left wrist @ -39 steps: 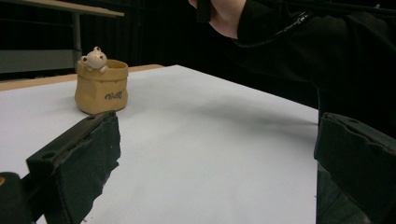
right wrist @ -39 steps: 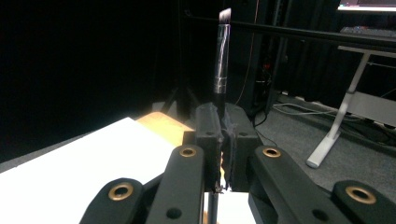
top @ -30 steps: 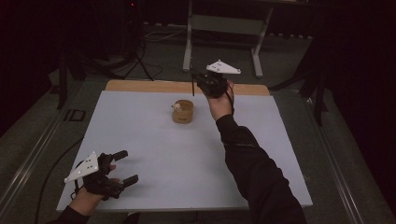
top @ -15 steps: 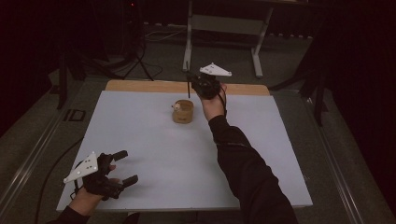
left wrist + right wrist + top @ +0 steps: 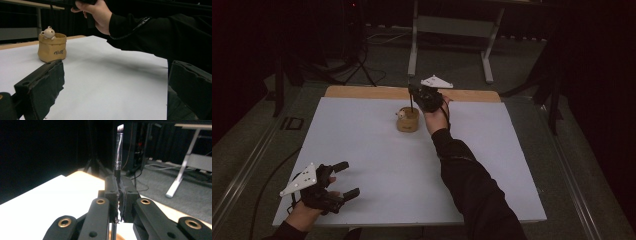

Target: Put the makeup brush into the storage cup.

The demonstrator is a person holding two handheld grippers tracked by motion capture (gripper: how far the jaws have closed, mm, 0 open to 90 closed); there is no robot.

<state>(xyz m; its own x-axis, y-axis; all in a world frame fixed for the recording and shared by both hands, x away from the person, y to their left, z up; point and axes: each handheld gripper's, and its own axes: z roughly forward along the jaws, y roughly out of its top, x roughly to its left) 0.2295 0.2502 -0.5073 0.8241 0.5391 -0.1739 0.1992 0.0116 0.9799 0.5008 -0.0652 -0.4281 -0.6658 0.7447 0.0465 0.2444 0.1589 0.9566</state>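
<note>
A white sheet (image 5: 377, 165) is spread over the table, with a strip of bare wooden tabletop (image 5: 362, 91) left showing along the far edge. Near the far middle of the sheet a small tan pot (image 5: 407, 120) is set upright; in the left gripper view it is seen as a sack-shaped pot (image 5: 52, 47) with dark lettering on its side and a small pale bear figure (image 5: 48, 32) perched on its rim. The right gripper (image 5: 413, 91) is held above and just behind the pot, at the end of an arm in a dark sleeve (image 5: 467, 185) that is stretched across the sheet. Its jaws are clamped together on a slender brush (image 5: 118, 152), as is shown in the right gripper view: the dark handle is pinched between the pads, a clear section rises above them, and a pale angled tip is at the top. In the high view the brush (image 5: 412, 102) is seen as a thin dark stick hanging below the gripper toward the pot's mouth; whether it touches the pot cannot be told. The left gripper (image 5: 348, 180) is held low at the near left corner of the sheet, well apart from the pot, with its jaws spread wide and nothing between them. In the left gripper view the two black pads (image 5: 47, 82) are seen far apart, with the sheet between them.
</note>
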